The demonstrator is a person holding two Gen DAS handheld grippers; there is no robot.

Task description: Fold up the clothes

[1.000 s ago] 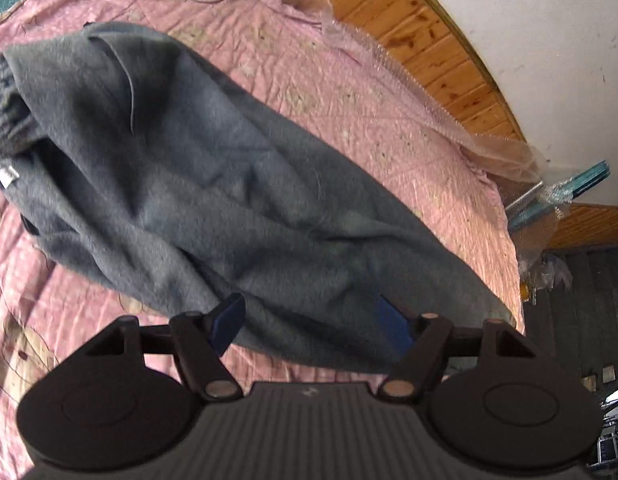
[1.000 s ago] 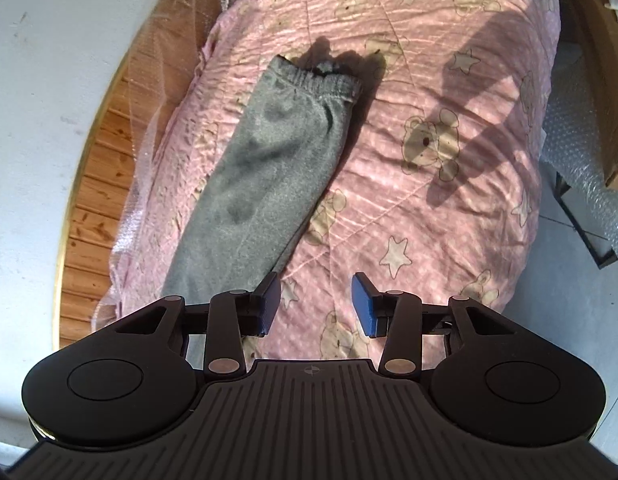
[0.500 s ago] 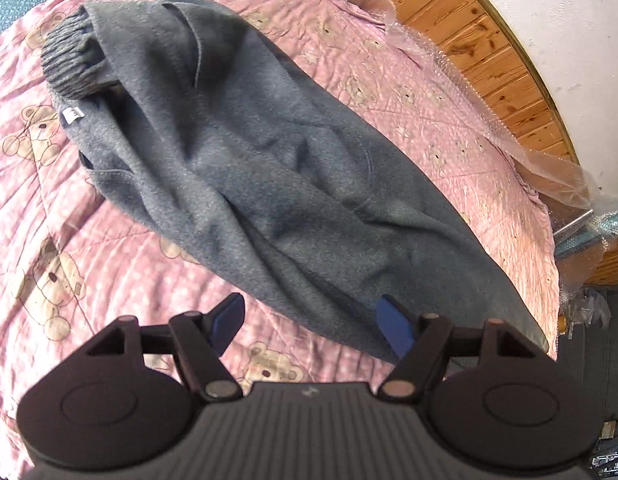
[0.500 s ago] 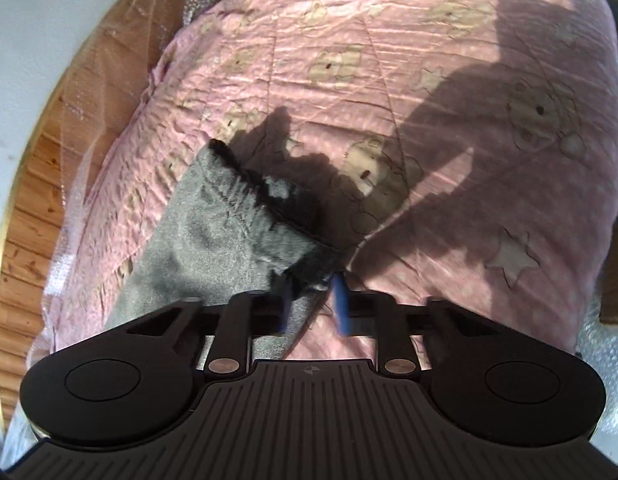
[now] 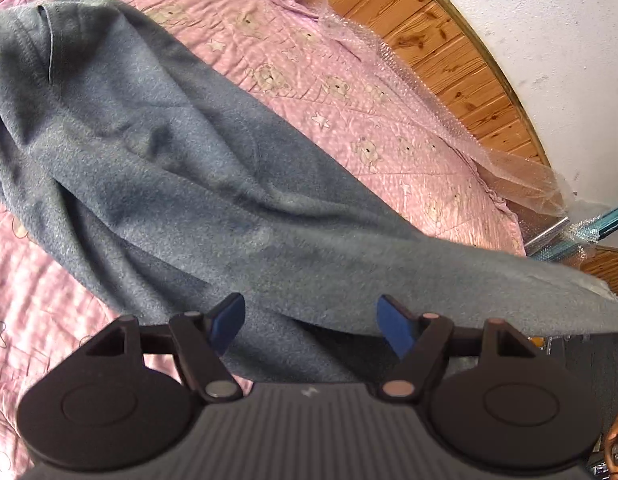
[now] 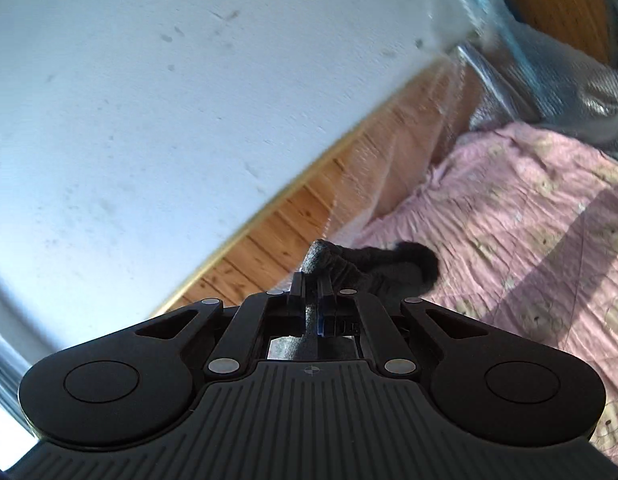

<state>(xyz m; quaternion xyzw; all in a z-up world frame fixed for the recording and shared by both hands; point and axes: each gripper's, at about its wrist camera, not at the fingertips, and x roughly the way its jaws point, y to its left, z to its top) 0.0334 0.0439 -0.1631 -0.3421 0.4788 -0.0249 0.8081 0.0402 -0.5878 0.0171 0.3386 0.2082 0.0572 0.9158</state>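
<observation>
The grey trousers (image 5: 197, 168) are laid across the pink bed (image 5: 389, 120), long axis running diagonally from upper left to lower right in the left view. The leg end is lifted off the bed. The left claw (image 5: 311, 322) is held wide above the fabric. The right claw (image 6: 311, 300) is clamped on the cuff (image 6: 373, 266).

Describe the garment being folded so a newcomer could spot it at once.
Start at the pink bear-print quilt covering the bed. Lying across it is the grey fleece trousers, one cuff lifted by the right gripper. It is the only plain, dark cloth there.
</observation>
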